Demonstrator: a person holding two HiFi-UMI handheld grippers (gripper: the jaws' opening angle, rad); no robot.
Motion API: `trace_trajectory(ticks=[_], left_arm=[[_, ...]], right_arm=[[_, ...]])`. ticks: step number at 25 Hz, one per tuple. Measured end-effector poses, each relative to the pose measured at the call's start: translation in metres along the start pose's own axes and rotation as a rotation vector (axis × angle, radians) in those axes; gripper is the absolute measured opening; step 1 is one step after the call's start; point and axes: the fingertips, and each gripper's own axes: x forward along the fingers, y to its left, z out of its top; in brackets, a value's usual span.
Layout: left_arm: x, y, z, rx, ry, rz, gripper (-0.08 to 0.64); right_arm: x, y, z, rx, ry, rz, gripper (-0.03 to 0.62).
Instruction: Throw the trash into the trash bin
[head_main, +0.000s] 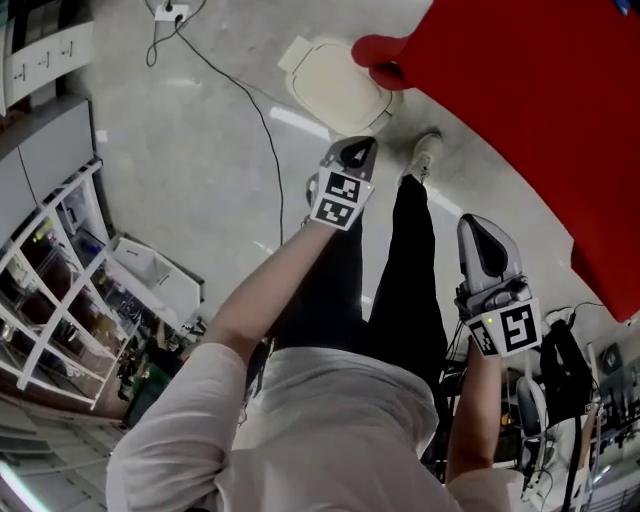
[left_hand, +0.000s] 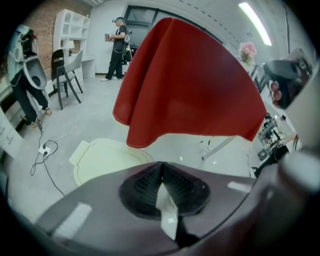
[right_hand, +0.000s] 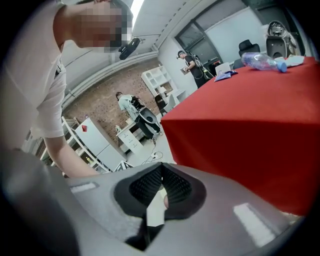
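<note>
1. The bin (head_main: 338, 85) is cream plastic with round corners, and its flat lid is shut. It sits on the floor (head_main: 190, 140), just beside the hanging edge of the red cloth (head_main: 540, 90) and close in front of the person's shoe (head_main: 425, 155).
2. The floor is grey, smooth and shiny. A thin black cable (head_main: 255, 105) runs across it.
3. The cloth is soft and plain red. It hangs in smooth folds over a table.
4. The left gripper (left_hand: 161, 167) is dark grey with a dull skin. Its black pads (left_hand: 142, 182) have small ridges. The jaws are pressed together. A thin pale strip (left_hand: 167, 210) shows in the seam. It could be a scrap or a part of the gripper; the views do not tell.
5. The right gripper (right_hand: 161, 167) is a paler grey with the same ridged pads. Its jaws are pressed together too, and a like pale strip shows in their seam.
6. Each gripper has a cube (head_main: 338, 198) with black and white square patterns on it.
7. A clear plastic bottle (right_hand: 260, 61) with a blue cap lies on its side on the cloth.
8. A white shelf (head_main: 60, 260) made of thin bars stands at the left.
</note>
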Motion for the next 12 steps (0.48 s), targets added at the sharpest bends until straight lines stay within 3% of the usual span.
trace_trajectory(ticks=[12], left_arm=[[0.098,0.023,-0.068,-0.035,0.119,0.149,0.003]], right_arm=[[0.029,-0.040,-0.046,0.042,0.024,0.021,0.003]])
